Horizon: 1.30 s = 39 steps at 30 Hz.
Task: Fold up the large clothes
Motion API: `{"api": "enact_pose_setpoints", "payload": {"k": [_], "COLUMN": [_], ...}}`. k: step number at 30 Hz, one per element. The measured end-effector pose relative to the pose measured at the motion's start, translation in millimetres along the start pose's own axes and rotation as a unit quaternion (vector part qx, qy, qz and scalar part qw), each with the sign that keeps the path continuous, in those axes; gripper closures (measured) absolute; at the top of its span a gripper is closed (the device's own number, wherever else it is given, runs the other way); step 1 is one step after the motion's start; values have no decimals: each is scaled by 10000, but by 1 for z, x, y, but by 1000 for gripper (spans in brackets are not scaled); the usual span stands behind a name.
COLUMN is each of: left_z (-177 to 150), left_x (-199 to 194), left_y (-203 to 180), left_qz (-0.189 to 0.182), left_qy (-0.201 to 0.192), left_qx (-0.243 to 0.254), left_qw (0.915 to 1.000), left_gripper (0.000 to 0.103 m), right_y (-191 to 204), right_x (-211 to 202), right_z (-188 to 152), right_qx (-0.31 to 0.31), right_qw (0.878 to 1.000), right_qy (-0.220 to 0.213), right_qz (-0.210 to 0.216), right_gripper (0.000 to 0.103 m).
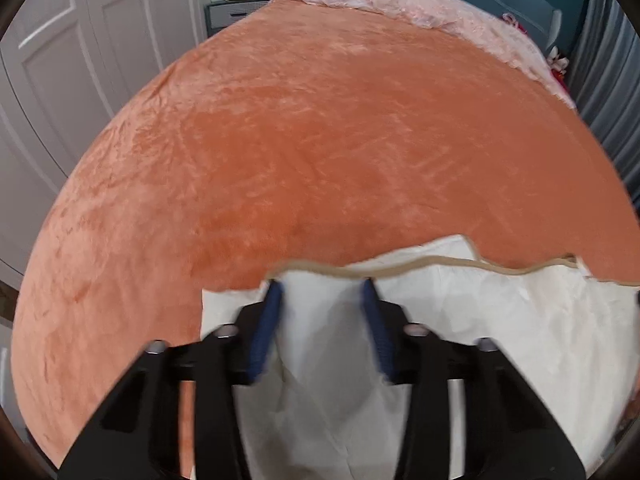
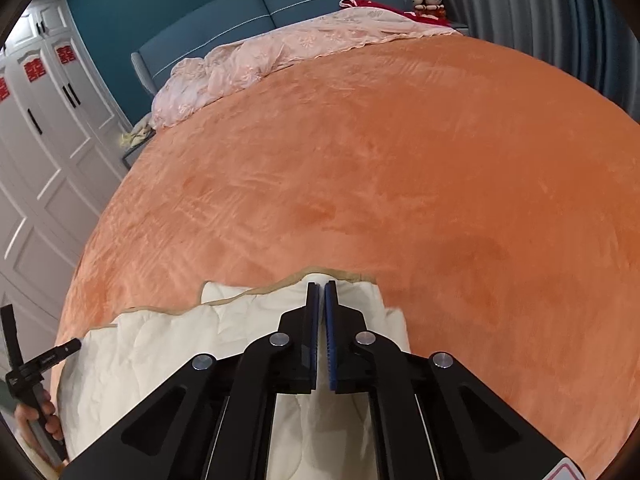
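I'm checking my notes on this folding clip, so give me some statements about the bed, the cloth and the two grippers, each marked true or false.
1. The cream-white cloth with tan trim lies on an orange plush bedspread. True.
2. The right gripper stands wide open. False: its jaws are shut at the cloth's trimmed edge.
3. The left gripper has cloth between its blue pads. True.
4. The headboard is red. False: it is teal.
5. A crumpled pale pink cover lies at the head of the bed. True.
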<state>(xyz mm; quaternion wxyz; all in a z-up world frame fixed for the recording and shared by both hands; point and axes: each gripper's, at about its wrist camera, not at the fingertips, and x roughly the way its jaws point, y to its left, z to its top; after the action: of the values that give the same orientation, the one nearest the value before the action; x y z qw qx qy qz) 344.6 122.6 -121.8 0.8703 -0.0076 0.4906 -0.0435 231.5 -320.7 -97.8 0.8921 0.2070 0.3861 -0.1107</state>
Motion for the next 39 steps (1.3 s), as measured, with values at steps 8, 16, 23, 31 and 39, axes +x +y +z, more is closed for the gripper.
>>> {"api": "enact_pose_setpoints", "payload": {"k": [8,16,23,31,39], "left_z": [-9,-16,-17,-8,-14], "left_x": [33,47,52,3,-71], "left_y": [-2,-3,-4,17,-39], "left_qz": [498,610,693,671,-465], "left_qy": [-153,-413,-504,-662,-584], "left_qx": [197,114,82,-275,136], "left_qw": [9984,9972,9963,9952,9971], "left_gripper": [72,72,71,43,43], "right_y": [-12,-11,-18,-27,100], "right_x": [46,63,63,-21,-29], "right_z": [-22,-34,-36,-12,-27], "right_qx": [-5,-47,139,646,-930], "right_qw": [9988,9986,9992,9944,9924], "right_qy": [315,254,139,-786,10], "right_qz": [-366,-471,-344,-297,807], "right_gripper": [103,103,103,80,58]}}
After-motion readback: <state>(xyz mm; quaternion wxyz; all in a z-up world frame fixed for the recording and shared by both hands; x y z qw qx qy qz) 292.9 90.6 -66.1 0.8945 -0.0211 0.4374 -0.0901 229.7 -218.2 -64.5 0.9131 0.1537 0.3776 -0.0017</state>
